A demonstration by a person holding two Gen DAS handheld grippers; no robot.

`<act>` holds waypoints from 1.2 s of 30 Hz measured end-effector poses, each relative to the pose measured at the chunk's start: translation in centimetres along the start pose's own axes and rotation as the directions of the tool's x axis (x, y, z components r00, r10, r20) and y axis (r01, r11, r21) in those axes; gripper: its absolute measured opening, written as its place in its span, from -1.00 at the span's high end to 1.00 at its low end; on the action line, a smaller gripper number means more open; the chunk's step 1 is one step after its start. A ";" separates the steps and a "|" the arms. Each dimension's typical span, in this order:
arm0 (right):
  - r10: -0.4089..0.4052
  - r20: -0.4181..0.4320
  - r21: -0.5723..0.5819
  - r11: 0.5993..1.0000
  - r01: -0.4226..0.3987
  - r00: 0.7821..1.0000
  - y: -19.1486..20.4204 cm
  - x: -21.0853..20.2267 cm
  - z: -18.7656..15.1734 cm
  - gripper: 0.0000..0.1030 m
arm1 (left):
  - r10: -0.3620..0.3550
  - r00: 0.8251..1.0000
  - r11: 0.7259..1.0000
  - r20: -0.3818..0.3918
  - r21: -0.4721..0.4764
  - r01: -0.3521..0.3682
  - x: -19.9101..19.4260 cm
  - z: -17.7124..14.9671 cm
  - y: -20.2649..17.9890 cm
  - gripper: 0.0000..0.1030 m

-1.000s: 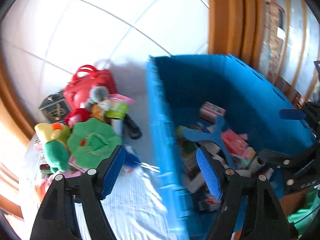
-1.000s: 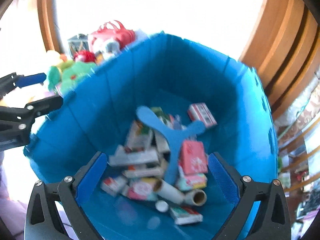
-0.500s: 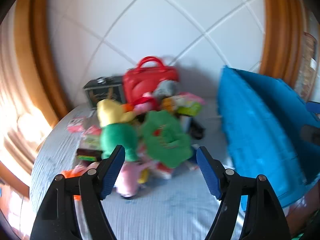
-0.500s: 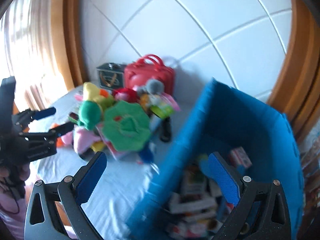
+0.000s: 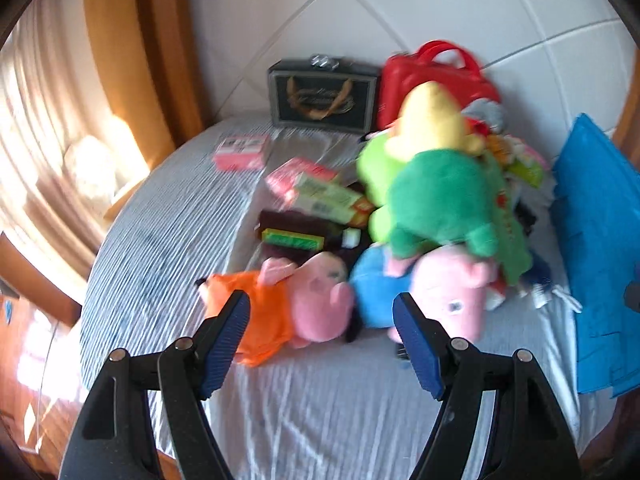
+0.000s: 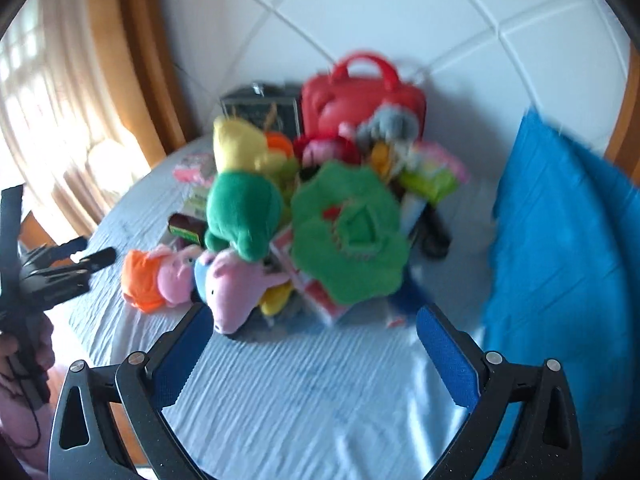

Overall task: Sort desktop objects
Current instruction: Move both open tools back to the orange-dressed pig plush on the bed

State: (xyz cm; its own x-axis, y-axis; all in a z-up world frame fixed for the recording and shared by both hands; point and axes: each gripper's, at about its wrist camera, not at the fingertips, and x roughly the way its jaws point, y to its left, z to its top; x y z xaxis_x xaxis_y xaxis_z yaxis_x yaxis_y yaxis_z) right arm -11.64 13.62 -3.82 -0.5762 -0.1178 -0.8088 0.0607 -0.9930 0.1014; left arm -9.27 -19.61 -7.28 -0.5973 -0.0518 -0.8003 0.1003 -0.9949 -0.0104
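A heap of toys and boxes lies on a striped cloth. In the left wrist view, my left gripper (image 5: 322, 312) is open and empty, just in front of a pink pig plush in an orange dress (image 5: 296, 304) and a second pig plush in blue (image 5: 432, 292). A green and yellow plush (image 5: 436, 184) lies on top of them. In the right wrist view, my right gripper (image 6: 312, 320) is open and empty, short of the pile, facing the blue-clad pig (image 6: 234, 288) and a green round plush (image 6: 352, 236). The left gripper (image 6: 88, 250) appears at the left edge there.
A red toy case (image 5: 428, 76) and a dark box (image 5: 324, 98) stand against the white wall behind the heap. Small cartons (image 5: 320, 196) and a pink box (image 5: 240, 152) lie to the left. The blue bin (image 6: 560, 240) stands at the right. Wooden frame and curtain are at left.
Both grippers have swung left, away from the blue bin's inside, and lowered toward the toy heap. The bin has slid to the right edge in both views. The jaws stay as wide as before.
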 end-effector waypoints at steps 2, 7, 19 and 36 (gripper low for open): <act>0.000 -0.045 0.032 0.999 0.001 0.999 0.4 2.3 -0.9 -1.00 | 0.031 0.999 0.999 -0.037 -0.023 -0.032 1.7 -0.7 2.2 -0.43; 0.070 -0.108 0.066 0.996 -0.063 0.992 2.1 6.1 -2.9 -1.00 | 0.049 0.990 0.993 -0.135 -0.098 -0.063 5.6 -3.0 6.4 -0.43; 0.187 -0.142 0.028 0.982 -0.184 0.972 4.0 10.0 -3.1 -1.00 | 0.056 0.963 0.971 -0.265 -0.209 -0.114 7.4 -7.8 7.9 -0.43; 0.224 -0.172 -0.079 0.968 -0.240 0.959 17.8 16.2 0.3 -0.47 | -0.014 0.950 1.000 -0.313 0.016 0.020 15.7 -5.5 9.1 -0.43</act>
State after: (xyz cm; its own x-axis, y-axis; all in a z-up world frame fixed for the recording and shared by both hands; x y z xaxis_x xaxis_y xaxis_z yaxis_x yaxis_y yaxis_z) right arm -20.12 -5.99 -14.95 -0.3986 -0.3368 -0.8530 0.2614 -0.9333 0.2464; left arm -13.32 -29.00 -23.23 -0.3195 -0.0081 -0.9476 0.0758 -0.9970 -0.0171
